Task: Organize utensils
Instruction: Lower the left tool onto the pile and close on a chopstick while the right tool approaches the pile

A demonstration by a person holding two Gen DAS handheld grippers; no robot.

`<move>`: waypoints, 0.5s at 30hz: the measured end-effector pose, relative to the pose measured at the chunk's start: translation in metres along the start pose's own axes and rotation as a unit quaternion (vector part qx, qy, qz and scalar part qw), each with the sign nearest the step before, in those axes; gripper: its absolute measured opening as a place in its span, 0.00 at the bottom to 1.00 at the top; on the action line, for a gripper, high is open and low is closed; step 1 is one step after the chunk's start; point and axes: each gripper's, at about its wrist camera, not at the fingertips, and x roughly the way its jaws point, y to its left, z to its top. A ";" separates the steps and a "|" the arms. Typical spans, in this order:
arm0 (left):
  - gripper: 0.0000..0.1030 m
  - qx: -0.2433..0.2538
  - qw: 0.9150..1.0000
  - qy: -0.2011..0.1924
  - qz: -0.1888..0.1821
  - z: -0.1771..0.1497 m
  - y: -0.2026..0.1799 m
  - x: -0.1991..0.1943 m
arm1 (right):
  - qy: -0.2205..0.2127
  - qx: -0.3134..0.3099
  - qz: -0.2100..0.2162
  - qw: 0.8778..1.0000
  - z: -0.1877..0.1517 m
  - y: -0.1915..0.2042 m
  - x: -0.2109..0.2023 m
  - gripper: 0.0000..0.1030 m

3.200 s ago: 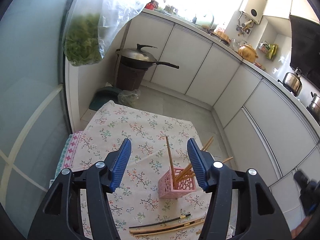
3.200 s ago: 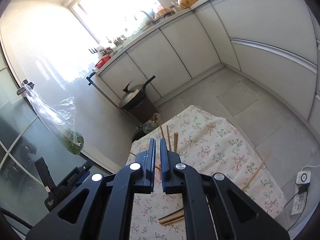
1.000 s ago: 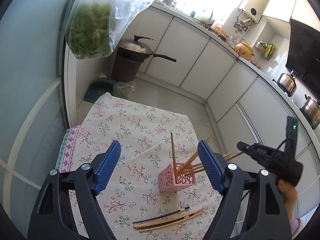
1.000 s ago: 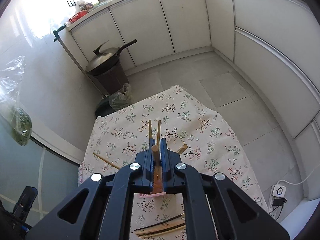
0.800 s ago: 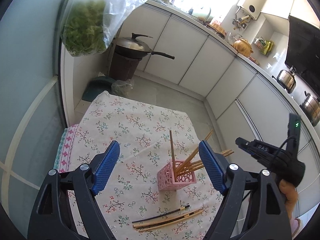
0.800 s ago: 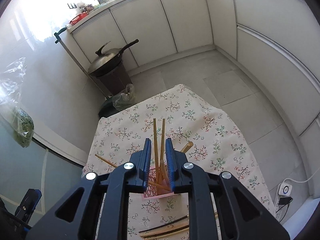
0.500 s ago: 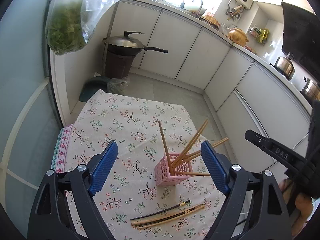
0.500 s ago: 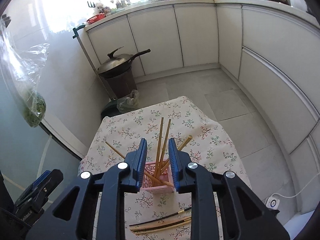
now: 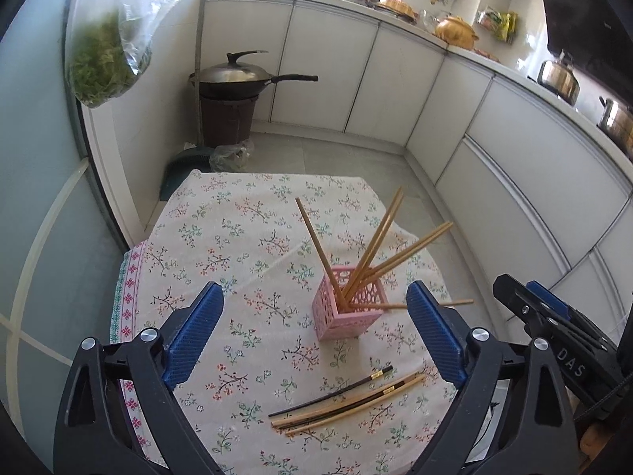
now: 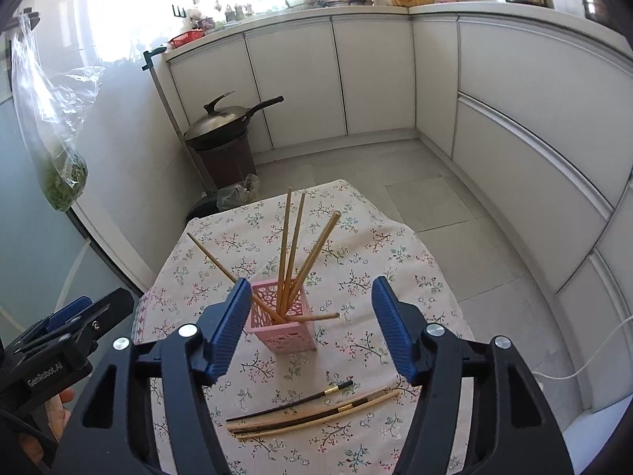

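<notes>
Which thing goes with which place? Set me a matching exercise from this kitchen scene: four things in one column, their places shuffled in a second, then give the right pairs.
Things:
1. pink basket
2. wooden chopsticks
3. dark chopsticks
4. wok

Places:
A. lying flat on the flowered tablecloth, near its front edge
B. on a dark stand on the floor, against the cabinets
C. leaning upright inside the basket
D. standing on the tablecloth, behind the flat-lying chopsticks

Pairs: 1-D, 2-C, 3-A, 4-B
</notes>
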 end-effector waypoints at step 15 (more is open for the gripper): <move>0.93 0.098 0.991 0.086 0.024 -0.049 -0.038 0.042 | 0.012 0.051 -0.042 0.998 -0.059 -0.058 -0.012 0.92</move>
